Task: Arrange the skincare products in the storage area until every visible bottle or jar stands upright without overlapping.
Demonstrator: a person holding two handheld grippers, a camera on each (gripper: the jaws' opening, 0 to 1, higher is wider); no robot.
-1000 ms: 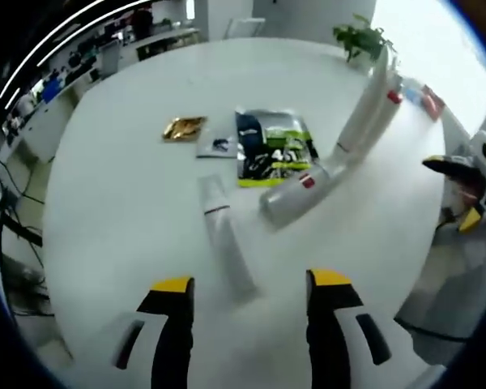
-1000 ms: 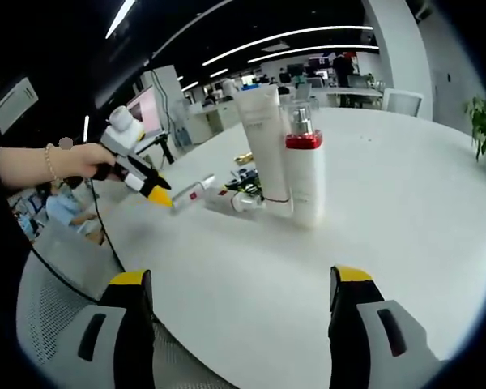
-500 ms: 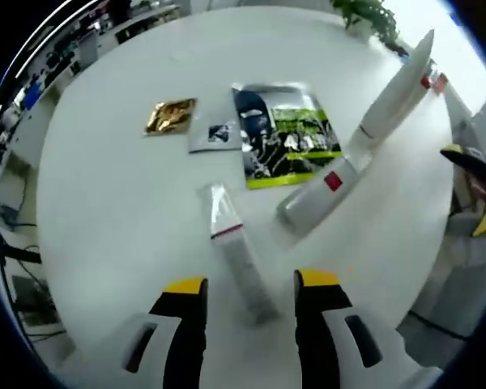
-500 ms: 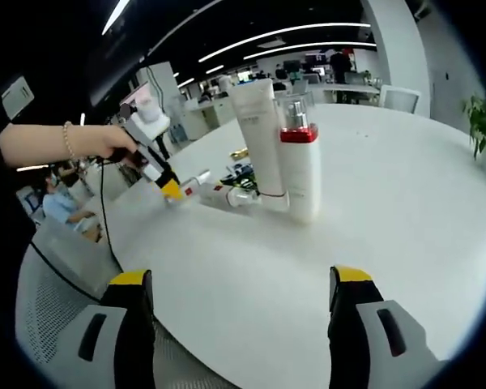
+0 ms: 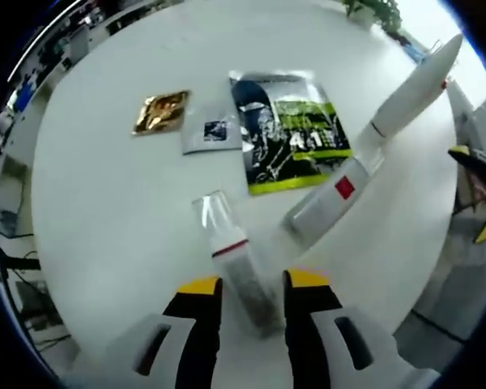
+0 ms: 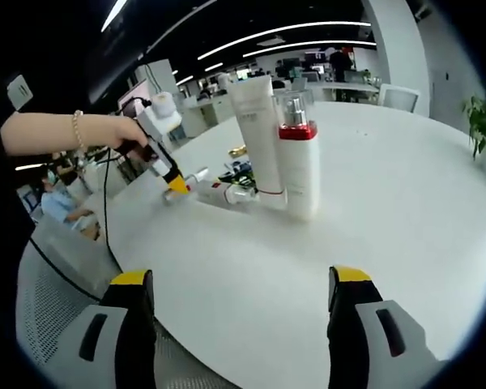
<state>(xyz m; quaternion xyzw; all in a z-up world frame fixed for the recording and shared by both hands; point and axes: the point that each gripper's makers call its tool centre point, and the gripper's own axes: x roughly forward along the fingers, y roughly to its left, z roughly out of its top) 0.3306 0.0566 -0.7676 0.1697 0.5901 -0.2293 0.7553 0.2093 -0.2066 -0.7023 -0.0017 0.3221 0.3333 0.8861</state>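
White tabletop [image 5: 105, 211] carries everything here. In the left gripper view, the left gripper [image 5: 252, 292] has its yellow-tipped jaws brought in close on either side of a clear tube [image 5: 233, 261] with a red band, which lies flat on the table; whether the jaws actually press on it I cannot tell. Just beside that tube lies a white bottle [image 5: 324, 207] with a red square label, also on its side, its far end touching the base of a tall white tube [image 5: 409, 91] that stands upright. Beyond them rest a green-and-black sachet [image 5: 290, 130], a small grey packet [image 5: 212, 134] and a gold foil packet [image 5: 159, 111], all flat.

In the right gripper view, the right gripper [image 6: 236, 301] hovers with jaws spread wide and nothing between them, well apart from the products. A white pump bottle [image 6: 298, 168] with a red collar stands upright beside the tall white tube [image 6: 256, 130]. A hand [image 6: 123, 134] holds the left gripper [image 6: 176, 185] down at the lying products.
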